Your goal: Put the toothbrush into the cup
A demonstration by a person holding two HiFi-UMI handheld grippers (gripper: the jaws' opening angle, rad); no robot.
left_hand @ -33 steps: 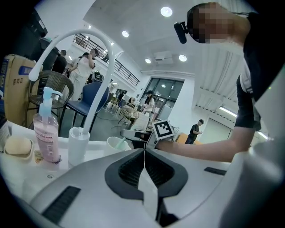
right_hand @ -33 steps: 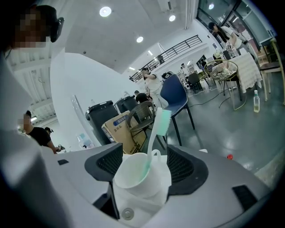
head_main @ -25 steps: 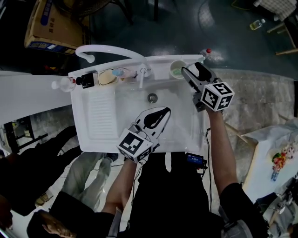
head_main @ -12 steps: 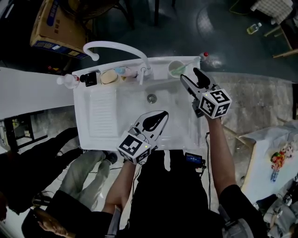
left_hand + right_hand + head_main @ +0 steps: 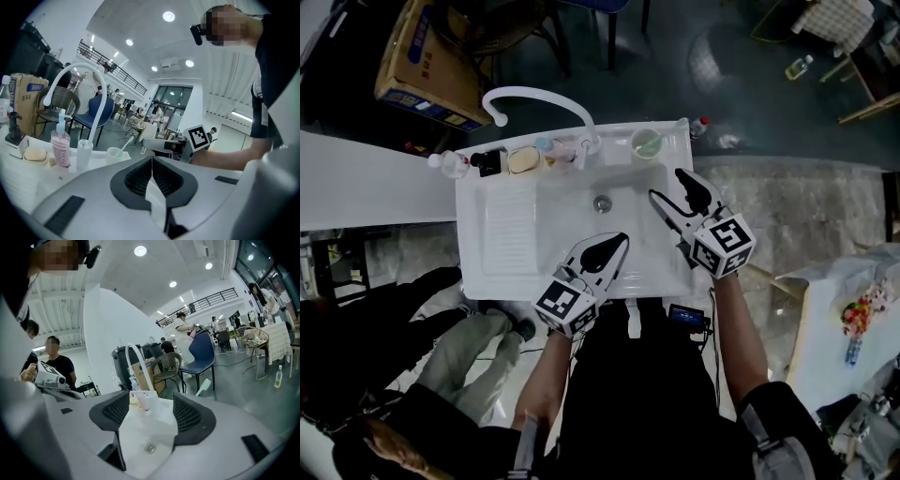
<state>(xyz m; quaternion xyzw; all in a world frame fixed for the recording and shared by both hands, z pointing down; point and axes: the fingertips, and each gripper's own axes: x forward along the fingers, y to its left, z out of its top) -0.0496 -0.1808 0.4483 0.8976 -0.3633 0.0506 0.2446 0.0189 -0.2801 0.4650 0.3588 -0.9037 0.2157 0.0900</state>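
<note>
White sink (image 5: 472, 246) on dark floor, cup (image 5: 647, 143) at its one o'clock corner, toothbrush (image 5: 125, 145) standing inside, right gripper (image 5: 667, 186) spread empty at three o'clock, left gripper (image 5: 622, 240) pressed together at six.

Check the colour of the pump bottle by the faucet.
Pink, with a pale pump head; the pump bottle shows best in the left gripper view.
</note>
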